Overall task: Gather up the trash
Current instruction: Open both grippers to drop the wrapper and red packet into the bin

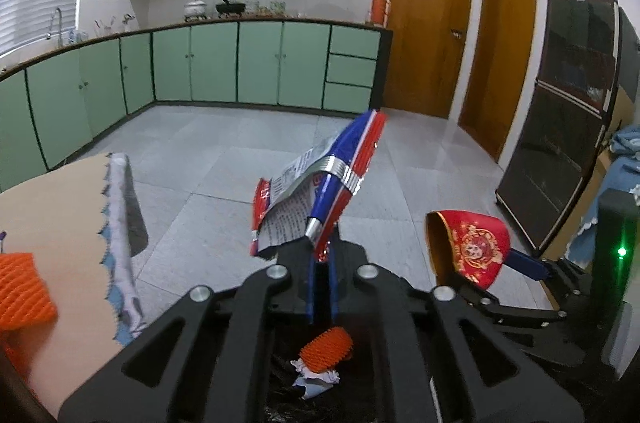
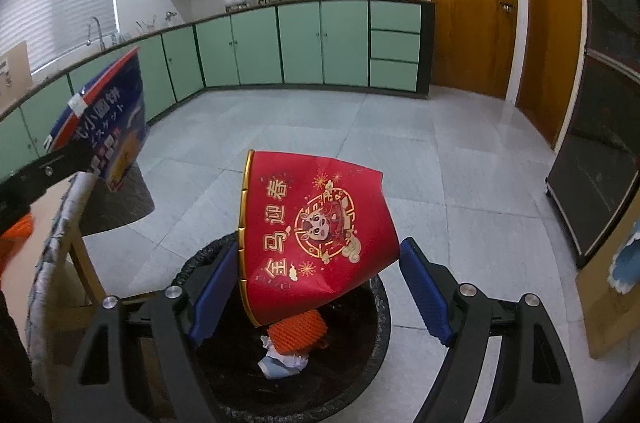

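My left gripper (image 1: pixel 321 259) is shut on a flattened blue and red snack wrapper (image 1: pixel 344 179), held upright above the black-lined trash bin (image 2: pixel 378 307). The wrapper also shows in the right wrist view (image 2: pixel 108 127). My right gripper (image 2: pixel 320 287) is open over the bin. A red paper packet with gold print (image 2: pixel 316 231) sits between its blue pads (image 2: pixel 214 287), touching the left one and tilting down toward the bin; it also shows in the left wrist view (image 1: pixel 472 243). Inside the bin lie an orange foam net (image 2: pixel 296 329) and crumpled paper (image 2: pixel 282 363).
A table with a beige top (image 1: pixel 60 215) stands at the left, with an orange foam net (image 1: pixel 22 291) and a grey cloth strip (image 1: pixel 120 223) on it. Green kitchen cabinets (image 1: pixel 240 63) line the far wall. A dark cabinet (image 1: pixel 568 127) stands at the right.
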### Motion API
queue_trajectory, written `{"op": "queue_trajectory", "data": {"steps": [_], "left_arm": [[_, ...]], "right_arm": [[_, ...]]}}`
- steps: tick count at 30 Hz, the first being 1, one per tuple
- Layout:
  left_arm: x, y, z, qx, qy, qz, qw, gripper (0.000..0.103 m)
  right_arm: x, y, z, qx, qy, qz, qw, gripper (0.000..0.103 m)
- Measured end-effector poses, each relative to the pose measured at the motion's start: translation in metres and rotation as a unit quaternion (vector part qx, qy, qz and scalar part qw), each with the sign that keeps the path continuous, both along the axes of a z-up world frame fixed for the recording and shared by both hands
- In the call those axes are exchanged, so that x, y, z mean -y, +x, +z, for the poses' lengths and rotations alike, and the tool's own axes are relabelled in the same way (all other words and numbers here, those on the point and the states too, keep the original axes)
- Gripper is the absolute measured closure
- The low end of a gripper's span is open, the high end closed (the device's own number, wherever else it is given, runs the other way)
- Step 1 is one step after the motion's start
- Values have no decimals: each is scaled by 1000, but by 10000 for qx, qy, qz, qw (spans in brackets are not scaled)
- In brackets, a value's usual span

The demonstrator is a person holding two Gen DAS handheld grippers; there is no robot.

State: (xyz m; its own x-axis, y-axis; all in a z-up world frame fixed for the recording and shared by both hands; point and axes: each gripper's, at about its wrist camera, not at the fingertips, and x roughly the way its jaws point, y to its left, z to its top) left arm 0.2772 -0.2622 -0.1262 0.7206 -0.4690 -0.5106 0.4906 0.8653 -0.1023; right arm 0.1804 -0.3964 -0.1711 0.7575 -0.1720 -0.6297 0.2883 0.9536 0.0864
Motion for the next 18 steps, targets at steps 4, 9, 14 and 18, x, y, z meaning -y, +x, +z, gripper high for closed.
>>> {"op": "queue_trajectory", "data": {"steps": [4, 9, 14, 18], "left_arm": [[3, -1, -1, 6, 39, -94, 9999, 76], [2, -3, 0, -4, 41, -125, 9999, 63], [-7, -6, 3, -41, -56, -49, 10000, 60], [-26, -12, 15, 47, -189, 114, 9997, 53]], "right_arm": [[2, 5, -5, -51, -60, -5, 10000, 23], [3, 5, -9, -101, -125, -18, 9999, 17], [5, -1, -5, -90, -141, -100, 9998, 14], [5, -9, 4, 23, -124, -142, 9998, 11]]}}
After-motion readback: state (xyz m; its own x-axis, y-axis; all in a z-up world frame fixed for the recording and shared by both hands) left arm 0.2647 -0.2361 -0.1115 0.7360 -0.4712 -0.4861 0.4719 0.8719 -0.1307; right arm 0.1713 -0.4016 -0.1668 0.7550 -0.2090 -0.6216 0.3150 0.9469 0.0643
